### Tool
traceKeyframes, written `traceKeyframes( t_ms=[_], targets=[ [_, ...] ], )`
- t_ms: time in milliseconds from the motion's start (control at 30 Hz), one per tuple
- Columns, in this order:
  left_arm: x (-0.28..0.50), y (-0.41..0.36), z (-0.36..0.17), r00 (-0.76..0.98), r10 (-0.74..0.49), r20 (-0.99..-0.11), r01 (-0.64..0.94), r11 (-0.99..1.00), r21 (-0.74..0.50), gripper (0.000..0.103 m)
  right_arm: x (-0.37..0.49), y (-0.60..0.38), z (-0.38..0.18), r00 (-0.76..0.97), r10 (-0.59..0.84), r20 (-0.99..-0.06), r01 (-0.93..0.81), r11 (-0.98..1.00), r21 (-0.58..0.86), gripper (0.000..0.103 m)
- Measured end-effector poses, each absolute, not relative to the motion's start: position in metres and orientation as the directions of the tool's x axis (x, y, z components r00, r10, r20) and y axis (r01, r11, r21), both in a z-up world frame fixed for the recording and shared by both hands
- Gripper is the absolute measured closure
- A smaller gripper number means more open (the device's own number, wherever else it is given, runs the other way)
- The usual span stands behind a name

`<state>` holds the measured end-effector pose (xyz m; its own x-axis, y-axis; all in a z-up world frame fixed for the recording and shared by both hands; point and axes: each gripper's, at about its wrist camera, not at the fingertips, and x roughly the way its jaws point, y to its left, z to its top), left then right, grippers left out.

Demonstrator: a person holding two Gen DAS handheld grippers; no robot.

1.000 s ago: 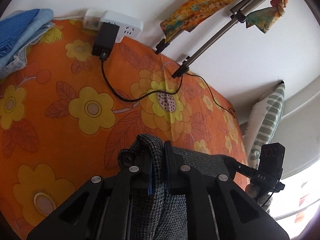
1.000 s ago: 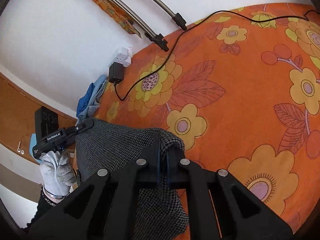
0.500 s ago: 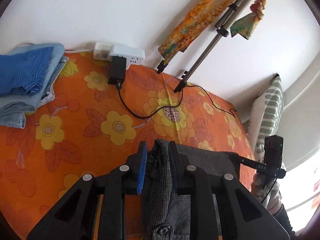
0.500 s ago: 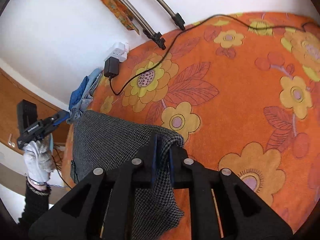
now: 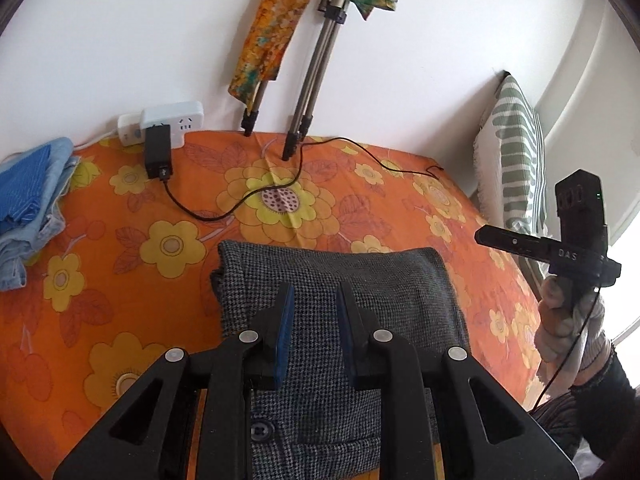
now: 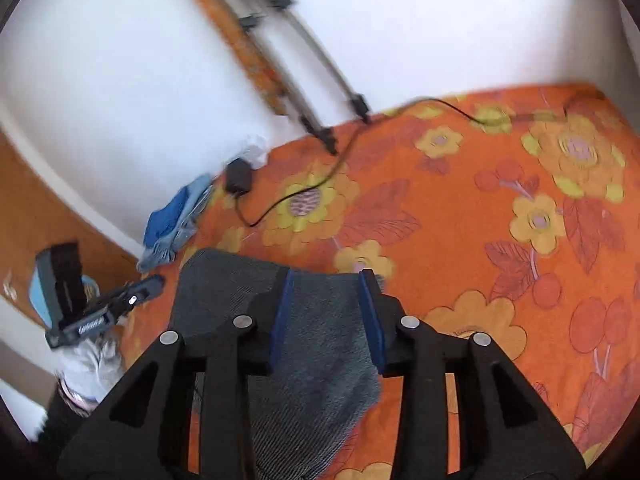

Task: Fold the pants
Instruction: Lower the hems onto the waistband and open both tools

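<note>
The grey houndstooth pants (image 5: pixel 360 280) lie folded on the orange floral bedsheet (image 5: pixel 120 240), with a button showing at the near end. My left gripper (image 5: pixel 315 288) hovers above them, its blue pads apart and the cloth lying free below. In the right wrist view the same pants (image 6: pixel 224 280) sit under my right gripper (image 6: pixel 327 276); its jaws are opening and no cloth is pinched between them. Each view also catches the other tool: the right gripper (image 5: pixel 560 248) in a gloved hand, and the left gripper (image 6: pixel 104 308) at the bed's left edge.
A stack of folded blue clothes (image 5: pixel 28 200) lies at the left. A white power strip (image 5: pixel 168 124) with a black charger and cable (image 5: pixel 224 212) sits by the wall. Tripod legs (image 5: pixel 304 120) stand on the bed's far side. A striped pillow (image 5: pixel 516 152) leans at the right.
Both grippers let go of the pants' folded edge, opened and lifted up and back. The pants now lie flat on the sheet, with more of the bed in view.
</note>
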<state>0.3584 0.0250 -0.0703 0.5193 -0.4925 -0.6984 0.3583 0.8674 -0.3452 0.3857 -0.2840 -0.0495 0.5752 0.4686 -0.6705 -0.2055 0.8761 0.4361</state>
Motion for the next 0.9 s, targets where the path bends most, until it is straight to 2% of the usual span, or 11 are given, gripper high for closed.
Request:
traceKeyframes(
  t_ms=[100, 233, 400, 633, 900],
  targets=[
    [0.358, 0.014, -0.078, 0.514, -0.485, -0.707, 0.381, 0.868, -0.319, 0.083, 0.374, -0.247, -0.052, 0.568, 0.468, -0.677, -0.286, 0.884, 0.371, 0.071],
    [0.357, 0.004, -0.096, 0.506, -0.446, -0.738, 0.399, 0.88, -0.258, 0.083, 0.372, -0.205, -0.078, 0.526, 0.419, -0.74, -0.355, 0.899, 0.257, 0.073],
    [0.361, 0.0, -0.132, 0.473, -0.388, -0.791, 0.392, 0.897, -0.205, 0.089, 0.384, -0.205, -0.115, 0.475, 0.363, -0.802, -0.319, 0.92, 0.228, 0.075],
    [0.372, 0.023, -0.142, 0.436, -0.456, -0.775, 0.351, 0.88, -0.32, 0.098, 0.385, -0.217, -0.136, 0.442, 0.324, -0.837, -0.292, 0.934, 0.208, 0.075],
    [0.363, 0.048, -0.118, 0.509, -0.427, -0.748, 0.319, 0.9, -0.296, 0.099, 0.358, -0.203, -0.104, 0.488, 0.35, -0.8, -0.36, 0.915, 0.181, 0.075]
  ],
)
